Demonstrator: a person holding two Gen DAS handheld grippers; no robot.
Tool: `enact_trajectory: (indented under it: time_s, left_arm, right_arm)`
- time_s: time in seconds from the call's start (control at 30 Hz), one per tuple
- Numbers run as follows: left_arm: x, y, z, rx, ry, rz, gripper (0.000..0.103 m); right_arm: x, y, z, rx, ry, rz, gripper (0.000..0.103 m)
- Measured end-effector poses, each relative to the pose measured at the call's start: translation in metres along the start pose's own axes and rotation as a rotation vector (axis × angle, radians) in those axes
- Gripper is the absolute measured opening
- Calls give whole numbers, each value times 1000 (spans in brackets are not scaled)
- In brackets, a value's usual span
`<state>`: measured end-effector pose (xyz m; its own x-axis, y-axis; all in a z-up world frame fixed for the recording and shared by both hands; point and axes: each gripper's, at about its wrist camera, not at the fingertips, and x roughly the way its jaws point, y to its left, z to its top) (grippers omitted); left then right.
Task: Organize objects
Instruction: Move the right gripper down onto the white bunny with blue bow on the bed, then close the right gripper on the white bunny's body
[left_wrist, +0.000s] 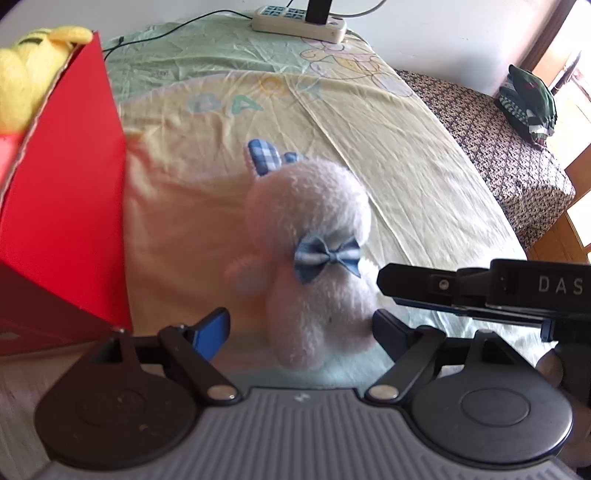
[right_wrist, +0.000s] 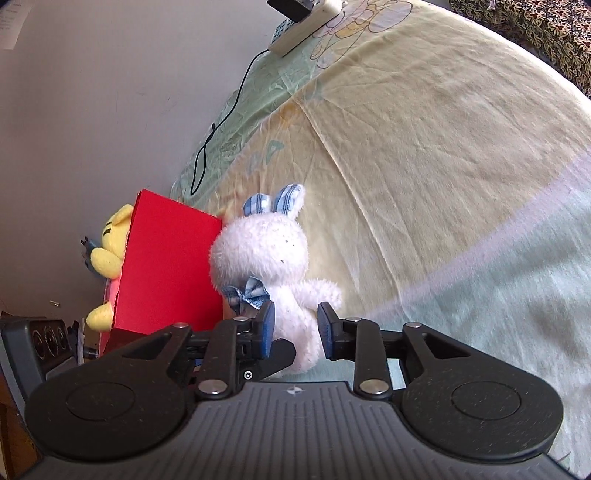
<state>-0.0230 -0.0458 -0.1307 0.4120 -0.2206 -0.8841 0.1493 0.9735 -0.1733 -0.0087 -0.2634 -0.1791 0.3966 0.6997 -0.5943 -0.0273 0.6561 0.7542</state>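
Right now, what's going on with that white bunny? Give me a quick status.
Both grippers open, left and right, fingers either side of white bunny. Bunny upright on bed, beside red box. Nothing blocking.

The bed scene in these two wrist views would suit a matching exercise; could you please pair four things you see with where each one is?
Things:
1. white plush rabbit
2. yellow plush toy
3. power strip
4. red box

Places:
A. at the far end of the bed, by the wall
B. sticking out of the red box
C. between the jaws of both grippers
D. on the bed, just left of the rabbit

Pairs: 1-C, 2-B, 3-A, 4-D
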Motion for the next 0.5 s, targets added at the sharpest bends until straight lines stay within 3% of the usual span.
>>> enact_trajectory:
  time_s: [0.3,0.5]
  left_arm:
    - [16,8,9,-70,22,-44,91]
    - [23,3,12,-48,-1,3,91]
  right_arm:
    - [13,-2,13,21,19,50,30]
    - [30,-1,22,2,68,71,39]
